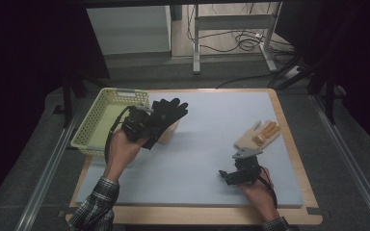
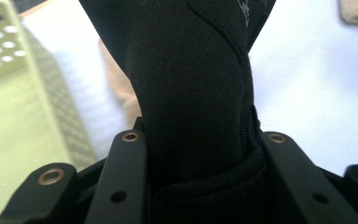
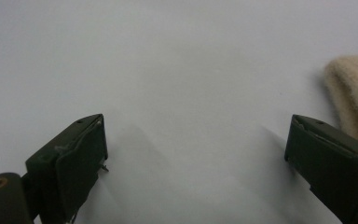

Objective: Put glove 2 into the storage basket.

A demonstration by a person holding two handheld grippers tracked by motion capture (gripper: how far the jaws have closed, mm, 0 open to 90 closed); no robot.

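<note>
On the grey mat [image 1: 202,159], both gloves [image 1: 170,111] sit near a basket [image 1: 99,120].

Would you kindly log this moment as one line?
left gripper: shut on black fabric glove, beside pale green basket | right gripper: open, near beige glove

A black glove [image 1: 169,111] is showing dark against the pale blue-grey mat [image 1: 197,159], while a beige glove [image 1: 257,136] with orange fingertips is lying on it. The basket [image 1: 107,119] is looking pale yellow-green with a perforated pattern, and the sleeve [image 1: 94,208] is showing a plaid check.
</note>
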